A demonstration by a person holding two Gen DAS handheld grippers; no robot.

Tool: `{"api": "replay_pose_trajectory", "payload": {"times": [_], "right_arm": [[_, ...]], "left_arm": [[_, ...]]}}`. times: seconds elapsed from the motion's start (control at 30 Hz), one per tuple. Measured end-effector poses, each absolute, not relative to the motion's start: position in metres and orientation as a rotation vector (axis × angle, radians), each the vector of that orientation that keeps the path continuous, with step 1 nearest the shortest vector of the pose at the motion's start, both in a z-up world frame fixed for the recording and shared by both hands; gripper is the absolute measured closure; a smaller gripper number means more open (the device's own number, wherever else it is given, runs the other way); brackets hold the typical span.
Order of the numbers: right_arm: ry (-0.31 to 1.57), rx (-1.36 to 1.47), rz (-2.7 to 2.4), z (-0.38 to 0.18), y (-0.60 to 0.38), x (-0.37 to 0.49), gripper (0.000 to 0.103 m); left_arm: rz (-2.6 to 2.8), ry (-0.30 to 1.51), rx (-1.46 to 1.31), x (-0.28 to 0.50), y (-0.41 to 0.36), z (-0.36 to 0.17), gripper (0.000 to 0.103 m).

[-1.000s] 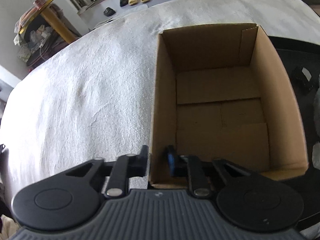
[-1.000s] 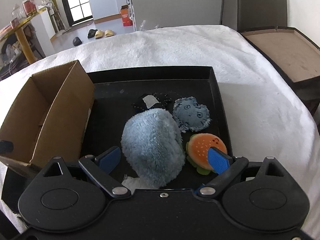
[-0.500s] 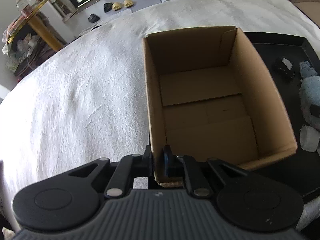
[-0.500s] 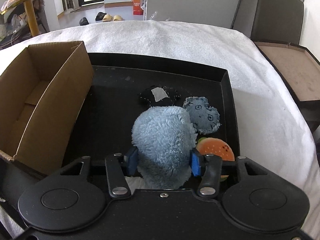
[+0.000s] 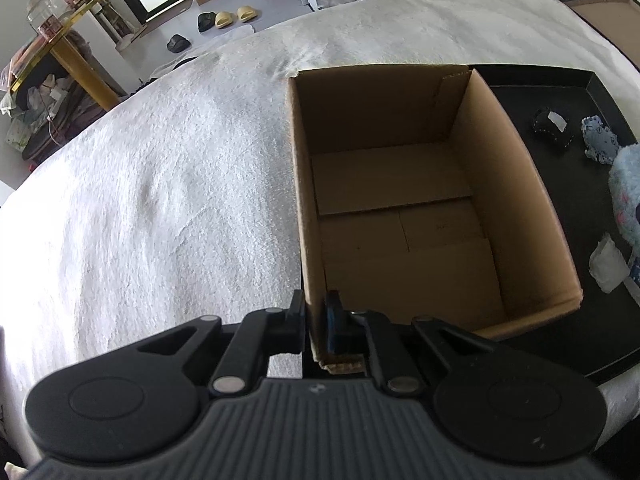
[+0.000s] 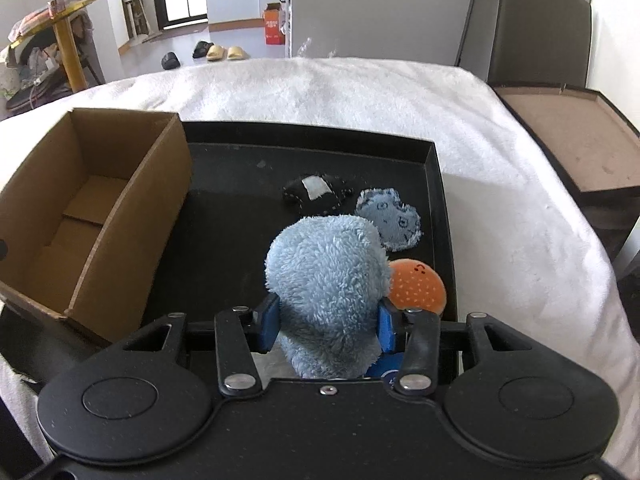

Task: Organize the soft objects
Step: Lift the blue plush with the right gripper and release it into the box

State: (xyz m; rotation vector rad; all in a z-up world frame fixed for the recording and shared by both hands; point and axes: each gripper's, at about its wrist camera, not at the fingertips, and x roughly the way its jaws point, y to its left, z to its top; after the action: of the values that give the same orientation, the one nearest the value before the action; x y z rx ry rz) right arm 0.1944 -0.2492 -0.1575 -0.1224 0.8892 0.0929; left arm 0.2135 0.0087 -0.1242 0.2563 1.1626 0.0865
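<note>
My right gripper (image 6: 328, 320) has a fluffy light-blue plush toy (image 6: 328, 276) between its blue pads (image 6: 270, 322); the jaws are still closing and both pads press into the fur. The toy stands over the black tray (image 6: 224, 216), beside an orange burger toy (image 6: 418, 288), a blue denim cushion (image 6: 394, 220) and a black stitched pouch (image 6: 316, 194). My left gripper (image 5: 316, 312) is shut on the near left wall of the empty cardboard box (image 5: 500, 184), which sits at the tray's left edge. The plush (image 5: 628, 192) shows at the right border of the left wrist view.
A white fleecy cloth (image 5: 160, 200) covers the table. A brown-topped dark side table (image 6: 572, 136) stands to the right. A white tag (image 5: 608, 264) lies on the tray near the box. Slippers (image 6: 218, 52) and a shelf lie on the floor beyond.
My right gripper's jaws have come in from wide apart onto the blue plush, which now stands taller between them. The left jaws have closed fully on the box wall.
</note>
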Motion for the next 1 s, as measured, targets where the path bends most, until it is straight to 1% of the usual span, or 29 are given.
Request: {"api": "replay_pose_trajectory", "payload": {"times": [0.37, 1.0], "right_arm": [[0.798, -0.168, 0.179, -0.121, -0.225, 0.180, 0.057], [0.701, -0.307, 0.314, -0.090, -0.169, 0.180, 0.057]], "left_arm": [[0.103, 1.162, 0.200, 0.216, 0.019, -0.125, 0.095], [0.086, 1.172, 0.150, 0.220, 0.029, -0.132, 0.095]]}}
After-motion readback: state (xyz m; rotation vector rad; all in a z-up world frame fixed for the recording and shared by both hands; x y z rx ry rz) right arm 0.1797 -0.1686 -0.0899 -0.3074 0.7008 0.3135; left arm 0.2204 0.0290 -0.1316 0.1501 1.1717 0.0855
